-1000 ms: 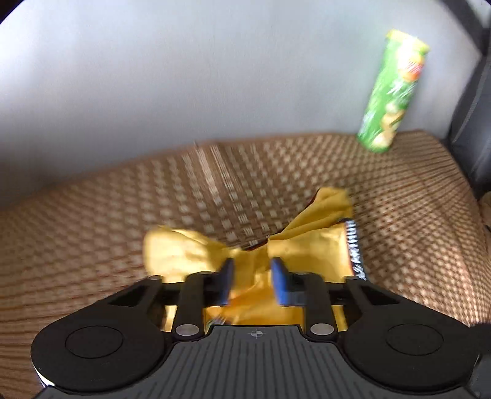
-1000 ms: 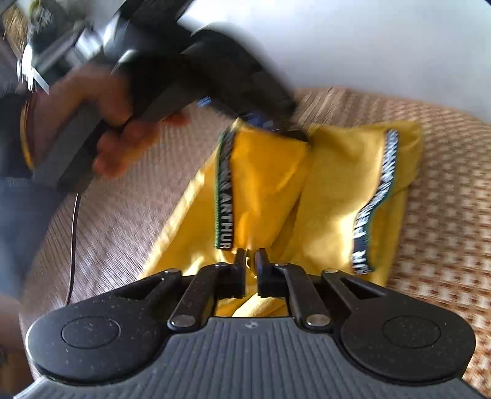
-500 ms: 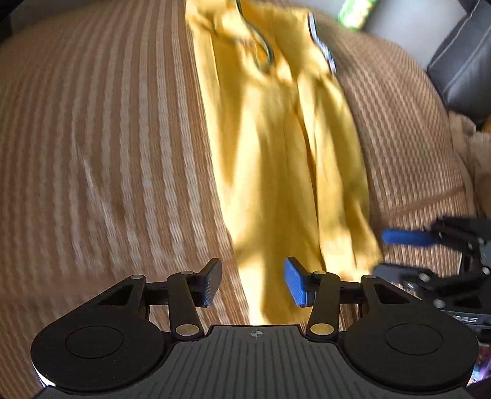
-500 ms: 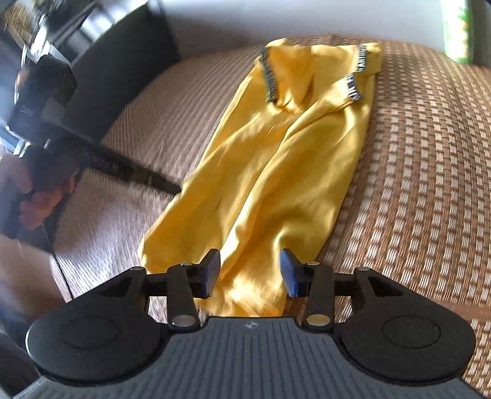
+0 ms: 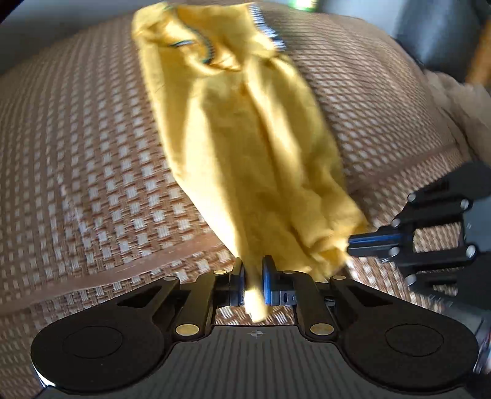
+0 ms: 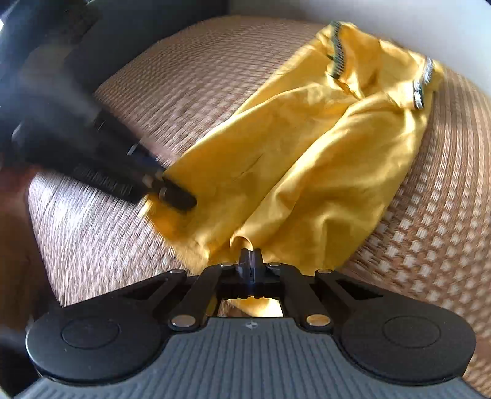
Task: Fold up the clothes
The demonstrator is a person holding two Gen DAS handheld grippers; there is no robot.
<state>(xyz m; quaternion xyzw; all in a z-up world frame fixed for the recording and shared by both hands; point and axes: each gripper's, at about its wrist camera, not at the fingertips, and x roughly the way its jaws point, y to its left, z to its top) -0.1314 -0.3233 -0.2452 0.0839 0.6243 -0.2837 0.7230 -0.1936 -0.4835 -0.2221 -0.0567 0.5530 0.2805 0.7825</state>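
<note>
The garment (image 5: 245, 147) lies stretched along the woven mat (image 5: 92, 172) from the upper middle of the left wrist view down to its lower middle, where the left gripper (image 5: 252, 285) pinches one corner and the right gripper (image 5: 365, 241), lower right, another.

Left gripper (image 5: 253, 284) and right gripper (image 6: 251, 270) jaws just closed, pinching cloth.

— What is the big brown thing?
— A woven mat (image 5: 92, 159) with little white squares and a plain brown edge.
— What is behind the mat?
— A pale wall (image 6: 399, 18). Beside the mat's right end sits a grey cushion (image 5: 435, 33).
</note>
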